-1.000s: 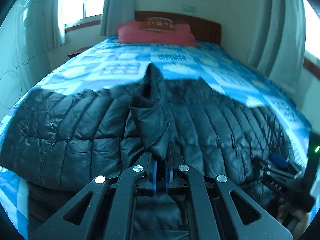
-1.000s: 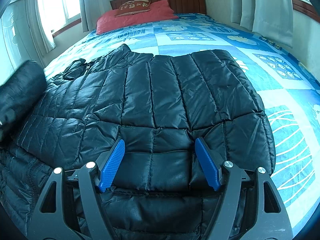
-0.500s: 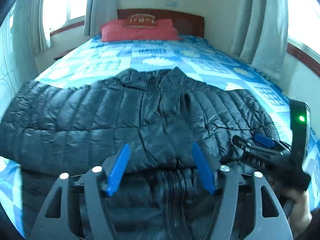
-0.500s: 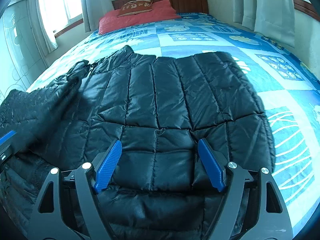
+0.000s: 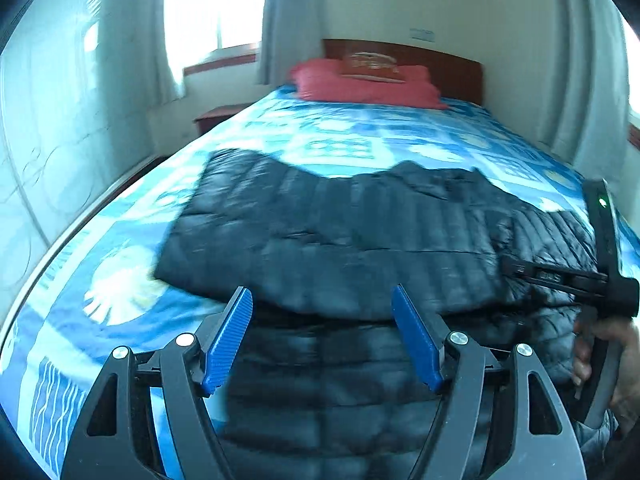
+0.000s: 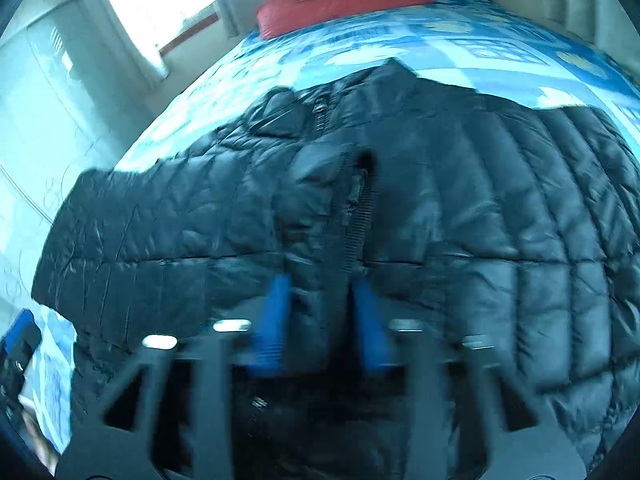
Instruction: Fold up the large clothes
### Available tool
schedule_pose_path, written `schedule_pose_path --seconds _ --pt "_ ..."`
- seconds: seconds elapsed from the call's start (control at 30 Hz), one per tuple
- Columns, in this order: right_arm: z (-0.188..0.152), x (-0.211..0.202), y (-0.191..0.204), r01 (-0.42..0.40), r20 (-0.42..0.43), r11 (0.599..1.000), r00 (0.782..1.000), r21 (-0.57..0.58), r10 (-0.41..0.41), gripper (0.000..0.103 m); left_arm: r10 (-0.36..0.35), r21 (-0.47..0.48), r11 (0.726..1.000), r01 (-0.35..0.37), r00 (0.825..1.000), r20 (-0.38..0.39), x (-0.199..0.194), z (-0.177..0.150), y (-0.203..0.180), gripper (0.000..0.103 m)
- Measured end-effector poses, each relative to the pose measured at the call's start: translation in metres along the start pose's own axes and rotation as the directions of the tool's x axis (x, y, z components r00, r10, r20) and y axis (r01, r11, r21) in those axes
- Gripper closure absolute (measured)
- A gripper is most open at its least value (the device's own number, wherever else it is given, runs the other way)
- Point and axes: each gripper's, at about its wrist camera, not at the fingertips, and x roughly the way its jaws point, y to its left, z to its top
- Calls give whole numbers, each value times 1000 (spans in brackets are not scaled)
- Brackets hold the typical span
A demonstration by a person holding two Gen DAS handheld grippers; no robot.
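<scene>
A black quilted down jacket lies spread across the blue patterned bed, its left side folded over the front. My left gripper hovers over the jacket's near hem. Its jaws are opening, and nothing is pinched between the blue pads. In the right wrist view, the jacket fills the frame with its zipper running down the middle. My right gripper is closing, its pads pressing a ridge of fabric beside the zipper. The right gripper also shows at the right of the left wrist view, held by a hand.
A red pillow rests against the wooden headboard at the far end. A small nightstand stands left of the bed below a bright window. Curtains hang on the right. The bed's left edge runs close to the wall.
My left gripper let go of the raised sleeve, opened wide and swung left; the sleeve now lies flat. My right gripper moved left to the zipper and narrowed on fabric.
</scene>
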Motion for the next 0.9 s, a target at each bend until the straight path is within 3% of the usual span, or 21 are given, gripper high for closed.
schedule_pose_path --seconds 0.2,0.3,0.4,0.5,0.6,0.7,0.8,0.83,0.9 --pt "9 -47 -37 135 109 991 985 -4 -133 86 7 -71 997 -6 1000 16 2 10 35 32" --pt "8 -55 -72 213 103 976 971 37 -216 86 -6 -85 996 7 1000 7 11 14 38 32" --pt "4 -51 -100 238 62 969 968 69 -242 85 -10 -61 998 10 1000 -15 27 17 33 32" --pt "-1 -45 -113 261 21 962 965 76 -263 75 -10 -47 999 8 999 -43 41 18 29 32" --pt "2 -63 -105 295 121 951 945 89 -304 58 -9 -47 999 7 999 -40 53 28 29 32" --pt "10 -60 -94 267 152 962 950 57 -273 55 -14 -45 999 12 999 -43 70 40 29 32" --pt "14 -29 -88 262 91 965 961 18 -263 55 10 -28 1000 -13 994 -108 100 45 28 32" --pt "11 -10 -93 276 31 961 961 17 -276 54 34 -19 999 -37 989 -144 112 42 28 32" --pt "10 1 -97 273 29 962 961 20 -273 53 74 19 997 -71 974 -216 134 34 28 30"
